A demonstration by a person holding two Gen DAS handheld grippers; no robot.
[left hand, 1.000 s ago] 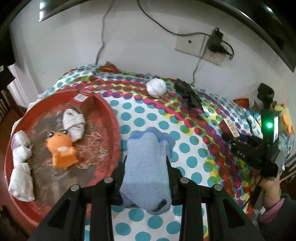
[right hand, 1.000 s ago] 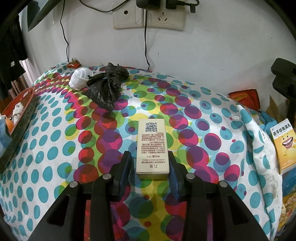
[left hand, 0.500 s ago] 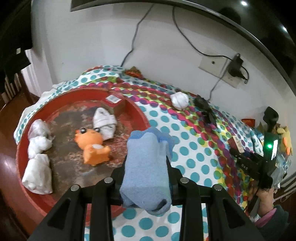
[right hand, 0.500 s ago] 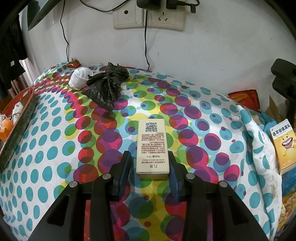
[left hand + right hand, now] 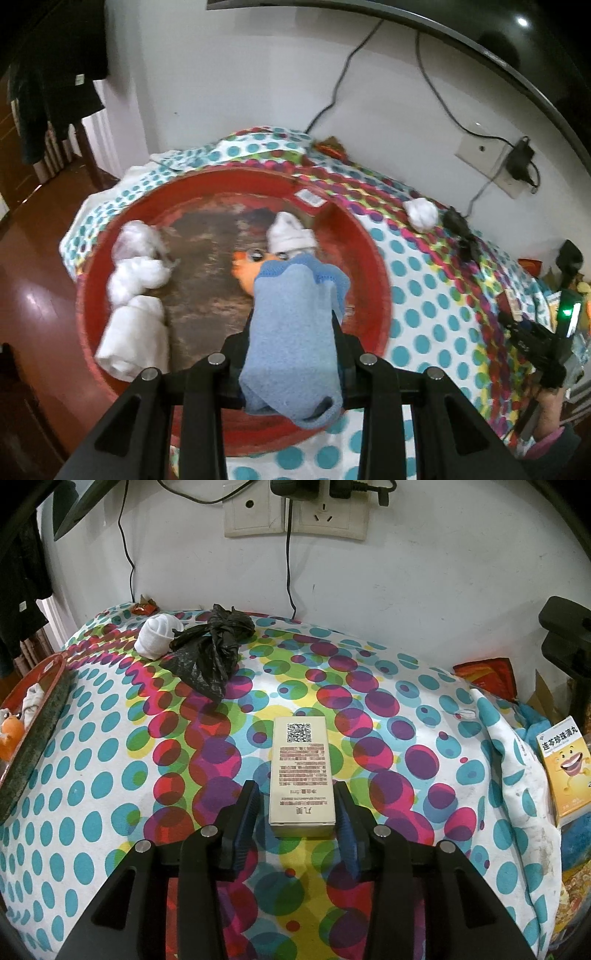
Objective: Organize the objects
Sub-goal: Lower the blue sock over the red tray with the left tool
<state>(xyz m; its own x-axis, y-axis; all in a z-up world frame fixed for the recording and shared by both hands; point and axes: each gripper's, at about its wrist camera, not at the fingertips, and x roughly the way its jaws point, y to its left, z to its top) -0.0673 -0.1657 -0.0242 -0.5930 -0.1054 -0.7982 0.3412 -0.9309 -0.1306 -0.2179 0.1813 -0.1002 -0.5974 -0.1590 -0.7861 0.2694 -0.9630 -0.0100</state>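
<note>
Left gripper (image 5: 291, 354) was clamped on the folded light-blue knit sock (image 5: 295, 332), held over the near-right part of the round red tray (image 5: 373, 258), likely for a drop beside the white rolled socks (image 5: 136, 295) and orange toy (image 5: 245, 267). Right gripper (image 5: 295, 823) was opening; the beige rectangular carton (image 5: 301, 771) lay on the dotted cloth (image 5: 110, 760) between its jaws, seemingly just freed. Sock looked soft, doubled over.

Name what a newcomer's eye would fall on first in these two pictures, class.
The blue sock clamped in the left gripper, over the red tray of white socks and an orange toy. Then the beige box on the dotted cloth, between the opening right gripper's fingers.
</note>
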